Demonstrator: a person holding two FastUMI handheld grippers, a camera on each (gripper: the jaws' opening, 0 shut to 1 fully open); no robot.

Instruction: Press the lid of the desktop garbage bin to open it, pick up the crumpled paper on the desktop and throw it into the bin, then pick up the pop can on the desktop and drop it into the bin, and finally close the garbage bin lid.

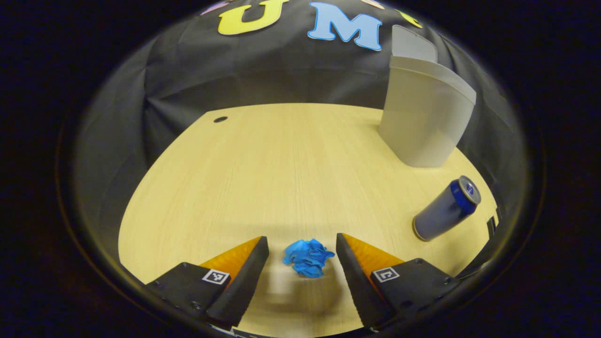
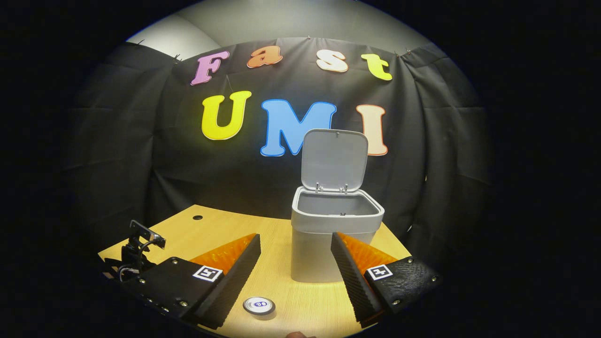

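Note:
A blue crumpled paper (image 1: 307,258) lies on the wooden desktop (image 1: 263,169), between the spread fingers of my left gripper (image 1: 302,240), which is open and not touching it. A blue pop can (image 1: 446,209) stands to the right of it. The grey garbage bin (image 1: 425,117) stands at the far right with its lid (image 1: 412,43) up. In the right gripper view, the bin (image 2: 310,253) is straight ahead, its lid (image 2: 334,159) upright and the inside showing bare. My right gripper (image 2: 295,236) is open, above the can's top (image 2: 258,305).
A small dark hole (image 1: 220,119) marks the desktop's far left corner. The black cloth wall closes in the back and both sides. Part of the other gripper's hardware (image 2: 138,249) shows at the desk's left edge in the right gripper view.

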